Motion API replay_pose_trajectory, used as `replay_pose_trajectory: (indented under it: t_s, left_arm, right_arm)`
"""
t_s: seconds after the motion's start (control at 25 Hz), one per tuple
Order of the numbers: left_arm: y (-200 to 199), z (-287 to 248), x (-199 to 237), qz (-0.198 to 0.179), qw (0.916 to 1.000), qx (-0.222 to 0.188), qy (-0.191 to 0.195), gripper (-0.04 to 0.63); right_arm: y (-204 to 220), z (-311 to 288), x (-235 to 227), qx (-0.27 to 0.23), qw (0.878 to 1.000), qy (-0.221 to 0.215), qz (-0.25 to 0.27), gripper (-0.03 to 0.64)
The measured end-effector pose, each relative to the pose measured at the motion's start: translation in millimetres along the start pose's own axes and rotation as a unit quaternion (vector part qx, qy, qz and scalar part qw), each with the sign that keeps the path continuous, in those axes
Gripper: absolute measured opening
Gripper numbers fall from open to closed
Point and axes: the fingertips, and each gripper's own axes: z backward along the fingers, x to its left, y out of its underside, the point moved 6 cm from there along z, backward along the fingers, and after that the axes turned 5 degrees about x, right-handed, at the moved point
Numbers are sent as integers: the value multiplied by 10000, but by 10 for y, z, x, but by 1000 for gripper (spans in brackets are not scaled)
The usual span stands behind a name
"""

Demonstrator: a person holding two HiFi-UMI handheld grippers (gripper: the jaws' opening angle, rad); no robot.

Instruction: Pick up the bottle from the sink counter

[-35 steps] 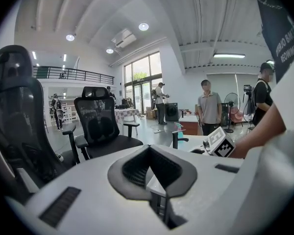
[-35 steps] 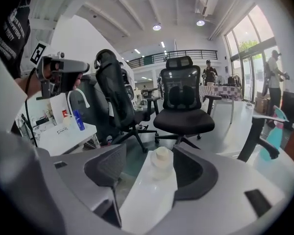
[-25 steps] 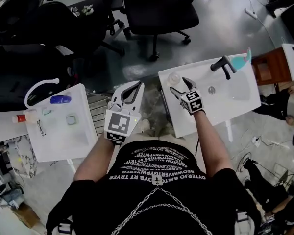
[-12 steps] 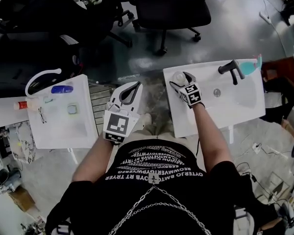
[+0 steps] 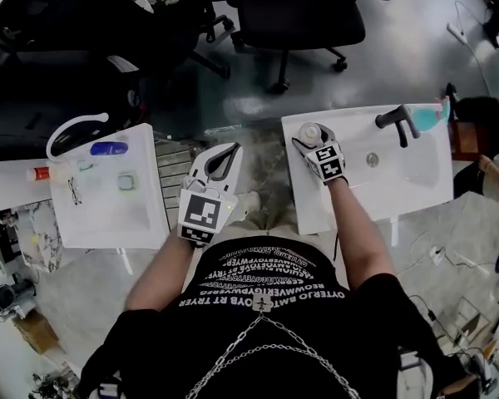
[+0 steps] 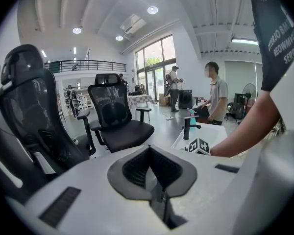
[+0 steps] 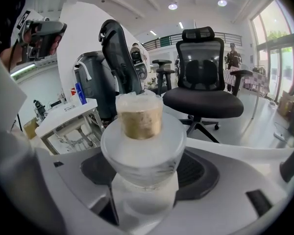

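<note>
Bottle [image 7: 142, 146] stands at the sink worktop's [image 5: 312, 202] left end, between the right tool's [image 5: 310, 137] spread jaws. Left tool [image 5: 231, 150] is closed and empty, left of the worktop.

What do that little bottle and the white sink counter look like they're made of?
The bottle looks like frosted glass or plastic, and I can't tell which. Its body is cloudy and lets light through, with a dull golden neck under a clear cap. The sink counter looks like white glazed ceramic or a similar moulded material, since it is smooth, seamless and has a soft sheen.
</note>
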Motion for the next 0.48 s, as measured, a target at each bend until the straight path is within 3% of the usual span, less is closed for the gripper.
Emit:
replay_pose_trajectory:
  t_s: [0.48]
  left_arm:
    - [-162, -5, -18, -146, 9990, -303, 280, 6]
  right_arm:
    - [-573, 704, 125, -339, 9993, 19, 126, 337]
